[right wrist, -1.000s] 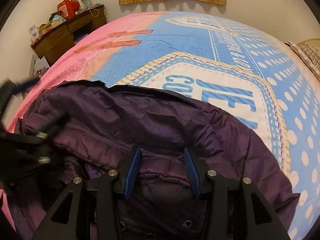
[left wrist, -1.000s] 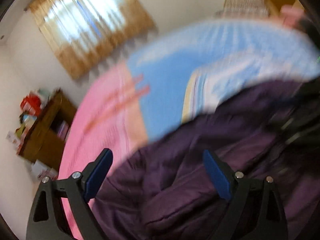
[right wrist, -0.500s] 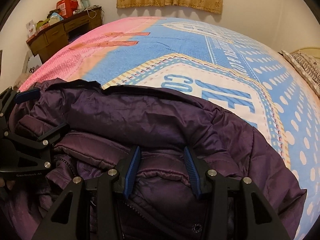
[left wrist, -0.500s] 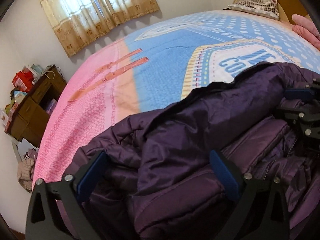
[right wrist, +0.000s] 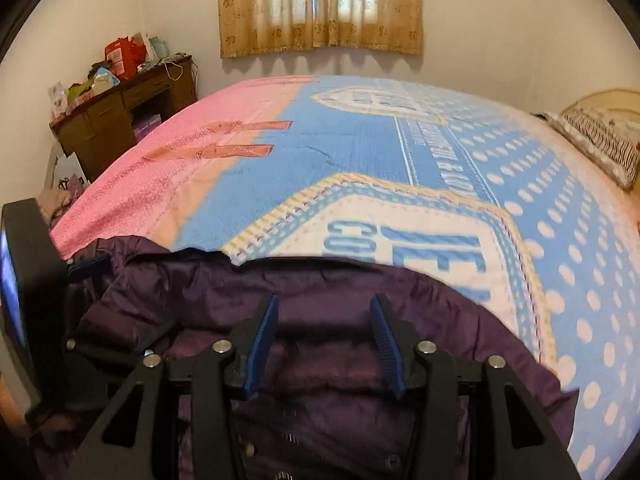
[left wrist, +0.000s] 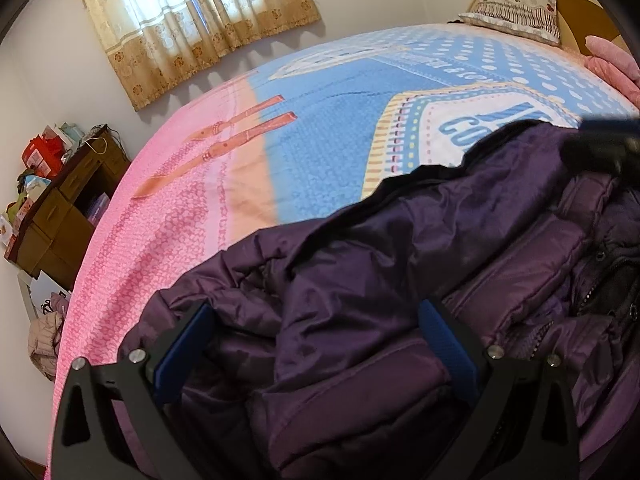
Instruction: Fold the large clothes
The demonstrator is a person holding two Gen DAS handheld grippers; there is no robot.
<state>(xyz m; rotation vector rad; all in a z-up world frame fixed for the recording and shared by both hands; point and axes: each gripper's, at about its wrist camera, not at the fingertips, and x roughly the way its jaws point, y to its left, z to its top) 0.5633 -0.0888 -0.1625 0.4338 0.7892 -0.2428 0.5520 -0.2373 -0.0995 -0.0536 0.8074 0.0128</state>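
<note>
A dark purple puffer jacket (left wrist: 400,264) lies crumpled at the near edge of the bed; it also shows in the right wrist view (right wrist: 320,292). My left gripper (left wrist: 316,340) is wide open, its blue pads either side of a bunched fold of the jacket's left part. My right gripper (right wrist: 324,344) is open with the jacket's purple fabric between and below its pads; it shows blurred at the right edge of the left wrist view (left wrist: 600,148). The left gripper appears at the left edge of the right wrist view (right wrist: 84,268).
The bed carries a pink and blue printed blanket (right wrist: 360,152). A cluttered brown desk (right wrist: 120,120) stands by the far left wall under a curtained window (right wrist: 320,4). A pillow (right wrist: 600,140) lies at the bed's right end. Clothes lie on the floor (left wrist: 44,340).
The left gripper swung from a blurred tilt to level and settled low over the jacket's left part. The right gripper has lifted and tilted up, showing more bed, its jaws a little wider.
</note>
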